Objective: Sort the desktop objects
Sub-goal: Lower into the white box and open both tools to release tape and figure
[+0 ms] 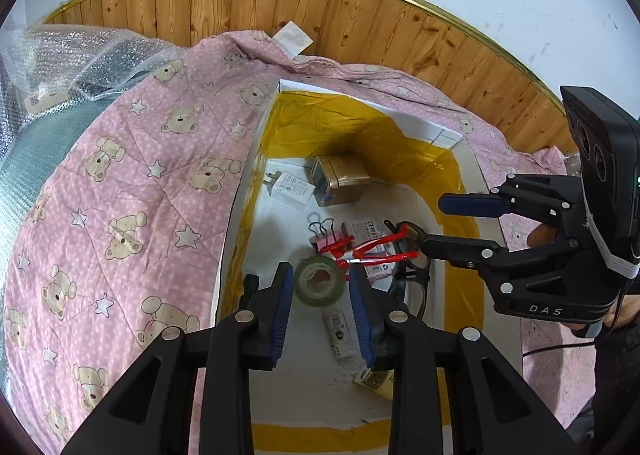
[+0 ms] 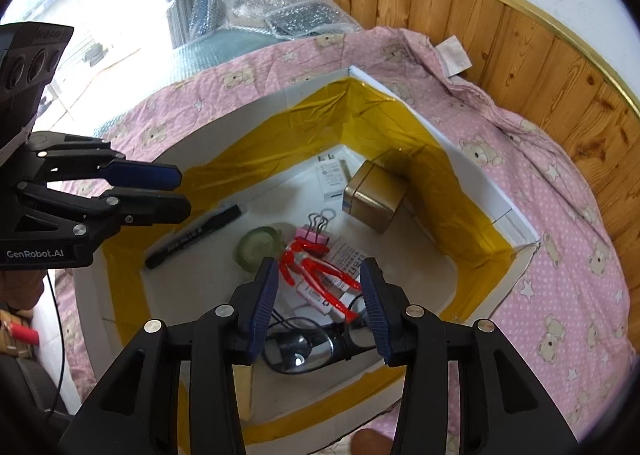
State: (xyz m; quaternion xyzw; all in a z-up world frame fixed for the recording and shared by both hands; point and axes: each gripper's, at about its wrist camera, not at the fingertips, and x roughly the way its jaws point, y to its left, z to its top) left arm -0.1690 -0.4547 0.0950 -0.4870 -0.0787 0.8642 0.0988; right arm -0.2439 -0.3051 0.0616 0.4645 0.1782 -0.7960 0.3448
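Showing only rightward — black marker [image 2: 195,235].

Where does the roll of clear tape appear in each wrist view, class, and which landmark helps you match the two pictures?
Left wrist view: the roll of clear tape lies low and central, on the box floor between the left tool's fingers.
Right wrist view: the tape sits left of centre, beyond the right tool, beside the black marker.
Shared landmark: the gold tin at the box's far end.

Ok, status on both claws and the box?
Left claw open over tape roll. Right claw open above glasses. Box cluttered, red tie across glasses.
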